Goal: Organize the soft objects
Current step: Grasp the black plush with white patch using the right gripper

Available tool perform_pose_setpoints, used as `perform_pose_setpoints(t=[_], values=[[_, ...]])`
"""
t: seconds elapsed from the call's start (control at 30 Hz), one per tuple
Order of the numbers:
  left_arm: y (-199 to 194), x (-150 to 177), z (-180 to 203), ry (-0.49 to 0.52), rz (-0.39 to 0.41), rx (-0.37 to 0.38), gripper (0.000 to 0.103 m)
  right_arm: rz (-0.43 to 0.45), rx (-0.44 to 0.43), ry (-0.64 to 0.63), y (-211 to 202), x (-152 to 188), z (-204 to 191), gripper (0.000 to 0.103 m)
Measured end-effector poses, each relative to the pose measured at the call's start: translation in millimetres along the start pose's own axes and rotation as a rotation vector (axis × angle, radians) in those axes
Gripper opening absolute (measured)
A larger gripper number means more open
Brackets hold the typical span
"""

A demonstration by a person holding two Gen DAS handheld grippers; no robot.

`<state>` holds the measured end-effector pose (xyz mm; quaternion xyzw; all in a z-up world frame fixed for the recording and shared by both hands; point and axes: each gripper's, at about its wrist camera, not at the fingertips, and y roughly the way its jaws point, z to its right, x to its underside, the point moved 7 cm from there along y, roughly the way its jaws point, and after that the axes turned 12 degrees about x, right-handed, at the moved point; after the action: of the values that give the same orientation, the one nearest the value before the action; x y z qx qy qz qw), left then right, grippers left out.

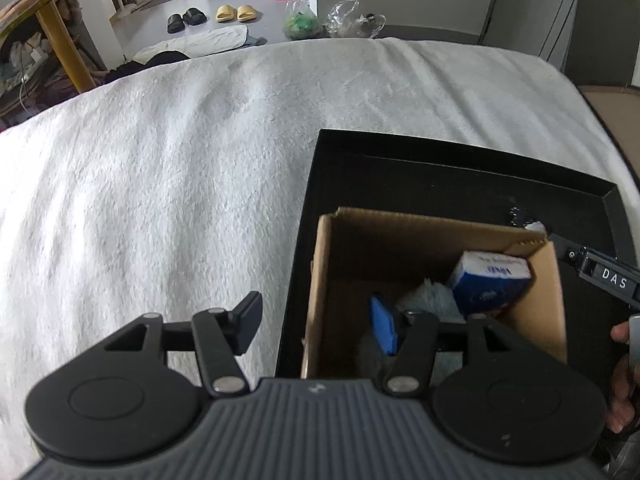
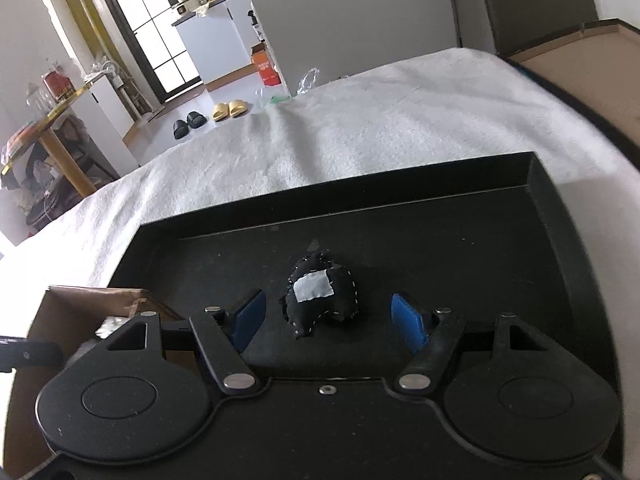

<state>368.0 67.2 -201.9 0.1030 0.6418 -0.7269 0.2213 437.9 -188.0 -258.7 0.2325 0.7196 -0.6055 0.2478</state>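
I hold my right gripper (image 2: pixel 326 322) spread wide around the black pouch (image 2: pixel 320 300) lying in the black tray (image 2: pixel 400 196). My left gripper (image 1: pixel 318 326) hangs open over the cardboard box (image 1: pixel 424 232).

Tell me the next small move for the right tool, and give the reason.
Probably lower the right tool straight down and close on the black stitched pouch. Its jaws stand open on either side of the pouch, which lies loose on the black tray, not yet in the cardboard box where a blue pack already sits.
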Motion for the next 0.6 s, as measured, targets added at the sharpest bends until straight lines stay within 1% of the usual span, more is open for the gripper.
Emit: perform_pose_setpoints(t=[0.1, 0.27, 0.47, 0.53, 0.57, 0.6], values=[[7, -7, 1, 0.015, -0.016, -0.022, 0.057, -0.015, -0.011, 0.022, 12, 0, 2, 0.069], [17, -15, 2, 0.024, -0.034, -0.058, 0.057, -0.013, -0.024, 0.022, 27, 0, -2, 0.07], [27, -17, 6, 0.037, -0.057, -0.083, 0.057, 0.016, -0.016, -0.045, 31, 0, -12, 0.069], [28, -16, 8, 0.035, -0.062, -0.084, 0.057, 0.027, 0.018, -0.096, 32, 2, -16, 0.063], [29, -16, 8, 0.033, -0.067, -0.083, 0.057, 0.029, 0.036, -0.116, 32, 2, -17, 0.053], [29, -15, 9, 0.031, -0.069, -0.085, 0.057, 0.032, 0.058, -0.134, 32, 2, -16, 0.04]])
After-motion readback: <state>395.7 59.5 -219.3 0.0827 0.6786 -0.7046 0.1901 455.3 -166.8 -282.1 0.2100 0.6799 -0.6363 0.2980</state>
